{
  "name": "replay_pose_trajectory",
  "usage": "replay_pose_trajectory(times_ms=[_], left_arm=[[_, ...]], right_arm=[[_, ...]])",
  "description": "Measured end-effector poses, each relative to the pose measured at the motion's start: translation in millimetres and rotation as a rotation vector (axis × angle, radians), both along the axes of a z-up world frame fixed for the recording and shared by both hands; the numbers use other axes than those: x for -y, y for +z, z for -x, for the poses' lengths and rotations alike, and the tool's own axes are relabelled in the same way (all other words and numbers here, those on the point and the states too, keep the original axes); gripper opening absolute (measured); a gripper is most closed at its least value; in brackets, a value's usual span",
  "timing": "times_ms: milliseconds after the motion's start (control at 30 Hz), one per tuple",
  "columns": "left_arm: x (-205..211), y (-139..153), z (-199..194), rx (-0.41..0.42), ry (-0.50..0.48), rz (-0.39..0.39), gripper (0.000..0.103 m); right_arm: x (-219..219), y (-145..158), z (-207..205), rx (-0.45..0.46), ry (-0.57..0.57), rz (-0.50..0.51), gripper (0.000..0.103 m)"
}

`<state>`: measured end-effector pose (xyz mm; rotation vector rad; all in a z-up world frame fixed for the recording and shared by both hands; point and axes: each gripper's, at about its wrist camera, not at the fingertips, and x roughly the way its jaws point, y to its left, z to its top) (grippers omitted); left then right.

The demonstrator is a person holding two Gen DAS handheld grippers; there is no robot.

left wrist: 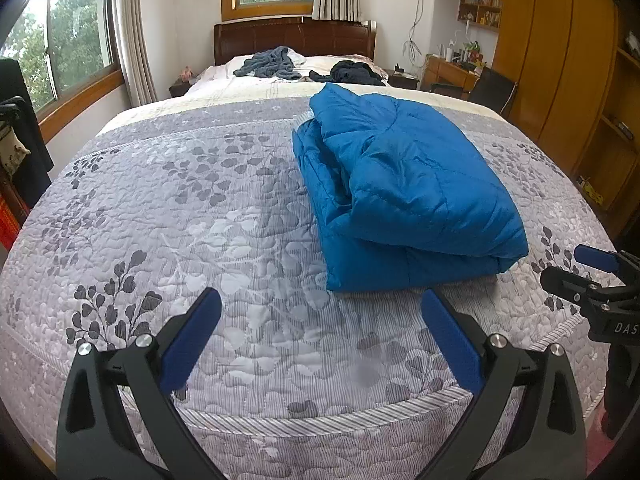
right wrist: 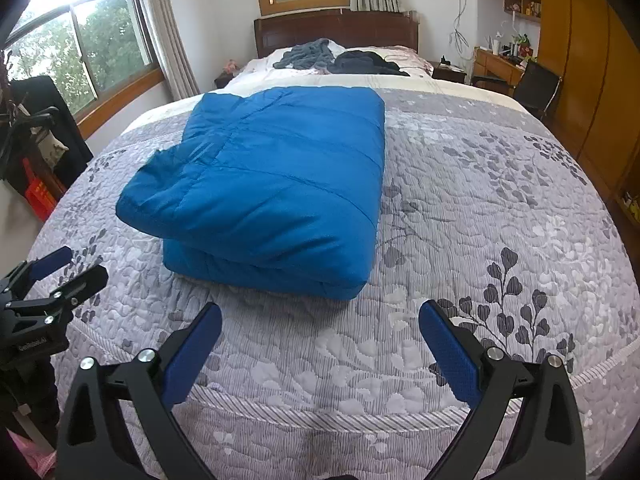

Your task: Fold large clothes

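Bedroom scene: we see a bed (left wrist: 224,216) under a grey quilted spread with a leaf print, a dark wooden headboard (left wrist: 294,38) at the top centre of the frame, windows at upper left, and a wooden wardrobe (left wrist: 560,64) along the right edge.

We note the blue padded garment (left wrist: 404,188) lying folded into a thick, roughly rectangular bundle on the spread. It sits right of centre in the left wrist view and left of centre in the right wrist view (right wrist: 272,184). Two crumpled heaps lie at the far end near the headboard: a grey-blue one (left wrist: 272,62) and a darker one (left wrist: 356,72).

Left gripper (left wrist: 320,338): jaws spread wide, nothing between the blue pads, hovering over bare spread just short of the bundle's near edge. Right gripper (right wrist: 320,342): likewise spread wide and empty, near the same edge, apart from the fabric. Each gripper shows in the other's view at the frame's lower side edge.
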<state>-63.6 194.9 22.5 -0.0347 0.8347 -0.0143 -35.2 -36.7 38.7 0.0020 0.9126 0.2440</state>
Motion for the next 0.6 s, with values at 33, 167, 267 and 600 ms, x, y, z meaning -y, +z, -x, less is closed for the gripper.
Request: replay_pose_trajectory(times_ms=[33, 167, 267, 600], left_arm=[[0.1, 0.0, -0.4, 0.0, 0.0, 0.0, 0.099], [0.5, 0.1, -0.3, 0.001, 0.0, -0.001, 0.099], [0.9, 0.1, -0.2, 0.0, 0.001, -0.001, 0.099], [-1.7, -4.0, -4.2, -0.01, -0.004, 0.001, 0.099]], right_arm=[[-0.2, 0.3, -0.5, 0.001, 0.002, -0.003, 0.099], [1.0, 1.3, -2.5, 0.001, 0.003, -0.022, 0.099], [3.0, 0.6, -4.1, -0.001, -0.003, -0.025, 0.099], [1.4, -4.0, -6.6, -0.018, -0.007, 0.005, 0.099]])
